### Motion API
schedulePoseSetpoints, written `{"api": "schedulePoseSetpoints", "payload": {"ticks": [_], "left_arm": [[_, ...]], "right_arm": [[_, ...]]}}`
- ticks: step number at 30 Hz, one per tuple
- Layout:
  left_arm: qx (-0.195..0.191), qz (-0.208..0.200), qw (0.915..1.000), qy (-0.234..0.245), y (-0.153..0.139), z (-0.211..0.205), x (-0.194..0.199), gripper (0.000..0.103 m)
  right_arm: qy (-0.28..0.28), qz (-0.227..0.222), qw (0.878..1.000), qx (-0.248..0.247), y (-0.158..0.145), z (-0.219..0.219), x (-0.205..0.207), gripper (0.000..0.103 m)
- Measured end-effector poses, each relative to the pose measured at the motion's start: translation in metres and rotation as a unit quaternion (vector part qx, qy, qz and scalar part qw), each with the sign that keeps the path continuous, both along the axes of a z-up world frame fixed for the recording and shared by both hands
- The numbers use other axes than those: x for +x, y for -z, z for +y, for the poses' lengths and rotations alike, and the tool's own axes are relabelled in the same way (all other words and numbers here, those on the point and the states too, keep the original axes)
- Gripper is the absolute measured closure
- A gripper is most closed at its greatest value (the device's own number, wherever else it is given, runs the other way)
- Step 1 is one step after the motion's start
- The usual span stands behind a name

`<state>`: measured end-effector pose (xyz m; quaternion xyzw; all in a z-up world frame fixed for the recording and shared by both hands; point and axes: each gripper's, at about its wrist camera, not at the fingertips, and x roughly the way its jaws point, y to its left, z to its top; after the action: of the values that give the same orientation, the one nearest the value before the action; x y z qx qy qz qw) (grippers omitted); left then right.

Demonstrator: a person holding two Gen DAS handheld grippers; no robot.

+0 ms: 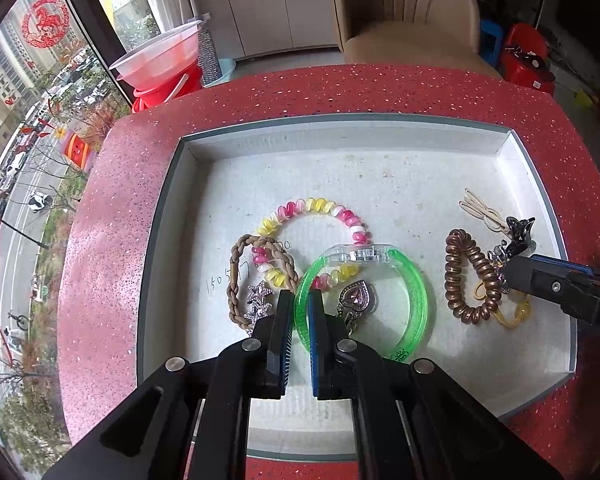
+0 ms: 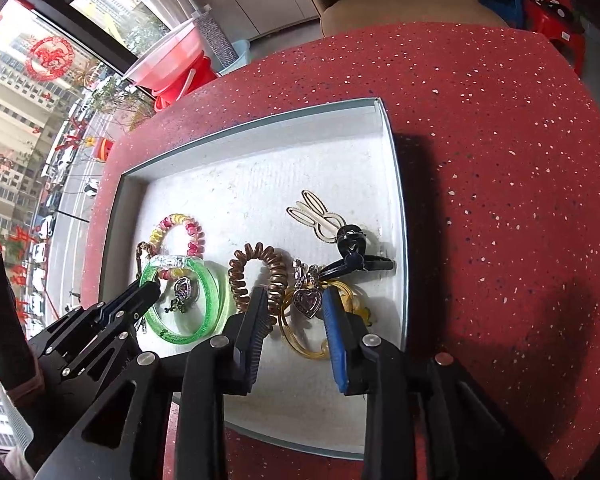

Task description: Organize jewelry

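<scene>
Both grippers are pointing steeply down into a shallow white tray point(image 1: 512, 148) that is sitting on a red speckled table point(image 1: 340, 88). The left gripper point(image 1: 300, 300) is reaching over the near left part of the tray, and its jaws are pinching the left rim of a green bangle point(image 1: 416, 280), which is passing through the narrow gap between the two pads. The right gripper point(image 2: 294, 300) is hanging over the near right part of the tray with its jaws standing partly apart; a heart pendant point(image 2: 308, 300) is lying in the gap between them, and neither pad is pressing on it. Inside the tray, a pink and yellow coil hair tie point(image 1: 312, 208) is lying at the left, overlapping a braided brown bracelet point(image 1: 236, 276) beside a small star charm point(image 1: 260, 296). The green bangle is lying just right of these, its far edge over the coil tie, and a second heart pendant point(image 1: 358, 298) is resting inside its ring. Farther right, a brown coil hair tie point(image 1: 460, 276) is standing in a loop just beside the right gripper's left finger. Thin yellow elastic bands point(image 2: 300, 336) are lying under the pendant between the right jaws. Behind them, a black claw clip point(image 2: 356, 256) is touching a cream rabbit-shaped hair clip point(image 2: 316, 212) near the tray's right wall.
</scene>
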<state>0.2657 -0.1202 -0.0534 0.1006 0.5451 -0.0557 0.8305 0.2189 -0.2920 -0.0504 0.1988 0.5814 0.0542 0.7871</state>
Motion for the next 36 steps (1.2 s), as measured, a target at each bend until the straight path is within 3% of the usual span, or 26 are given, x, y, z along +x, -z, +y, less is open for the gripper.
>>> {"api": "schedulePoseSetpoints", "payload": {"ticks": [6, 8, 10, 11, 20, 26, 31, 33, 36], "left_arm": [[-0.008, -0.01, 0.9999, 0.003, -0.008, 0.004, -0.001, 0.078], [-0.02, -0.012, 0.9997, 0.001, -0.011, 0.007, -0.002, 0.069], [-0.026, -0.02, 0.9995, -0.003, -0.015, 0.01, -0.004, 0.006], [-0.028, -0.034, 0.999, -0.007, -0.019, 0.012, -0.006, 0.002], [-0.044, -0.038, 0.9983, -0.007, -0.028, 0.022, -0.009, 0.002], [-0.031, -0.042, 0.9986, -0.001, -0.033, 0.028, -0.02, 0.0], [-0.041, -0.045, 0.998, -0.019, -0.038, 0.04, -0.029, 0.0], [-0.039, -0.051, 0.9976, -0.027, -0.04, 0.046, -0.035, 0.0], [-0.029, -0.059, 0.9973, -0.034, -0.041, 0.053, -0.045, 0.0]], "right_arm": [[0.006, -0.007, 1.0, 0.008, -0.008, -0.001, -0.006, 0.07], [0.007, -0.008, 1.0, 0.009, -0.009, 0.001, -0.008, 0.069], [0.008, -0.009, 1.0, 0.008, -0.012, 0.0, -0.01, 0.069], [0.009, -0.009, 1.0, 0.008, -0.012, 0.0, -0.011, 0.068], [0.013, -0.003, 1.0, 0.009, -0.016, 0.001, -0.019, 0.066], [0.01, -0.015, 1.0, 0.007, -0.024, 0.009, -0.028, 0.048], [0.008, -0.047, 0.998, -0.03, -0.038, 0.017, -0.044, 0.034], [0.015, -0.068, 0.996, -0.049, -0.045, 0.019, -0.054, 0.017], [0.023, -0.102, 0.992, -0.073, -0.054, 0.022, -0.07, 0.016]]}}
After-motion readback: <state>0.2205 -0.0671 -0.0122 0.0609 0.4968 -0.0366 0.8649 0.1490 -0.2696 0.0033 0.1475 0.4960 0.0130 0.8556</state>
